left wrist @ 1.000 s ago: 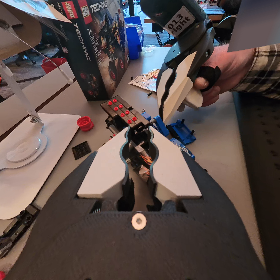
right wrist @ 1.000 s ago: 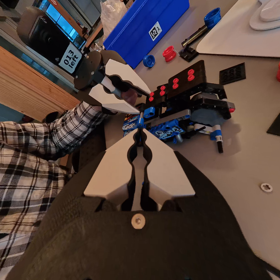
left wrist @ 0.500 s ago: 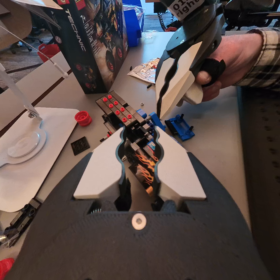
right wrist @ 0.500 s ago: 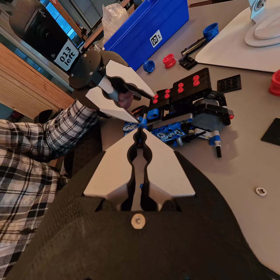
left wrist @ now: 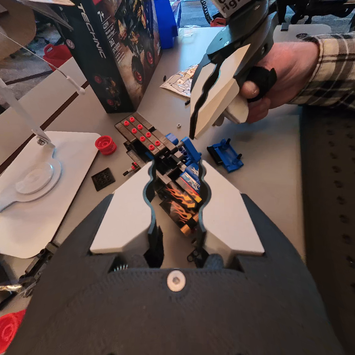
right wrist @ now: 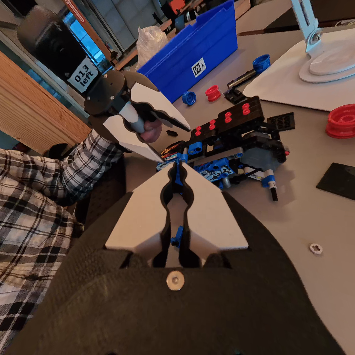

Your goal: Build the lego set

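Note:
The partly built Lego truck (left wrist: 142, 134) lies on the grey table: black top with red pins, blue parts, flame-stickered panels. It also shows in the right wrist view (right wrist: 230, 119). My left gripper (left wrist: 176, 163) is open and straddles the truck's flame-stickered end, with a gap on its left side. The right wrist view shows it (right wrist: 176, 145) spread around that end. My right gripper (right wrist: 179, 164) is shut on a thin blue connector (right wrist: 178, 172) at the truck's side. In the left wrist view its tip (left wrist: 192, 137) meets that blue connector (left wrist: 189, 147).
The set's box (left wrist: 115, 57) stands behind the truck. A white stand base (left wrist: 38, 192) and a red wheel hub (left wrist: 105, 145) lie to the left. A loose blue panel (left wrist: 224, 155) lies to the right. A blue bin (right wrist: 192, 57) and a black plate (right wrist: 338, 180) lie nearby. The grippers are tip to tip, or close to it.
My left gripper's jaws have widened and it has drawn back along the truck, so more of the flame panel shows. My right gripper has stayed at the blue connector.

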A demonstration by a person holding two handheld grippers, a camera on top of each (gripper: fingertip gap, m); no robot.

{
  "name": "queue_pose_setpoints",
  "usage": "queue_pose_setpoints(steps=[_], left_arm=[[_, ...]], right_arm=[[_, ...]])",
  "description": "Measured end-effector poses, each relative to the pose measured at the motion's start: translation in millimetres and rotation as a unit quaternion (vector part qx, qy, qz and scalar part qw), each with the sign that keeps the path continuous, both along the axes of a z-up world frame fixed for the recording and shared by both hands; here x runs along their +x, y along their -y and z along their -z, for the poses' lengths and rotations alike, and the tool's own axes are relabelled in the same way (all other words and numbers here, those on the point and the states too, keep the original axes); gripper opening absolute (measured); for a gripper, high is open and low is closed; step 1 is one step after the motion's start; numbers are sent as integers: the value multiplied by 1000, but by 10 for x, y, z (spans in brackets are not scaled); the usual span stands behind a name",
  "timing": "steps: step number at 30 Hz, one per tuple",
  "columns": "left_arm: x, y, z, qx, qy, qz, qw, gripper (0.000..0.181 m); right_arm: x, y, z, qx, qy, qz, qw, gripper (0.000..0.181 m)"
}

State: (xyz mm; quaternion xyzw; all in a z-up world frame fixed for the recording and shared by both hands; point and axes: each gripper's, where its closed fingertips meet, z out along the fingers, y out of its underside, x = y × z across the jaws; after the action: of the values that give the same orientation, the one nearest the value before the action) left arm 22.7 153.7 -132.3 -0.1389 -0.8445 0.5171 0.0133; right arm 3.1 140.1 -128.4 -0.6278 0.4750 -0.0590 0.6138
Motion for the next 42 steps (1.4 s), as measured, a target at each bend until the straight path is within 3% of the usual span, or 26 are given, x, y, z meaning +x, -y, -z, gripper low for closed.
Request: queue_pose_setpoints(steps=[16,26,32,35,42], left_arm=[[-134,69,93,31,-23,3,999,45],[20,-47,150,39,-3,11,999,37],[129,-115,137,30,-12,11,999,33],[140,-106,122,27,0,6,1000,34],[37,-20,79,19,0,9,1000,41]], right_arm=[[37,-81,34,-32,24,6,999,0],[130,-337,63,-72,25,-2,997,0],[81,-38,-31,-74,28,32,996,5],[56,66,94,-96,5,38,995,10],[154,-54,88,-123,24,27,992,0]])
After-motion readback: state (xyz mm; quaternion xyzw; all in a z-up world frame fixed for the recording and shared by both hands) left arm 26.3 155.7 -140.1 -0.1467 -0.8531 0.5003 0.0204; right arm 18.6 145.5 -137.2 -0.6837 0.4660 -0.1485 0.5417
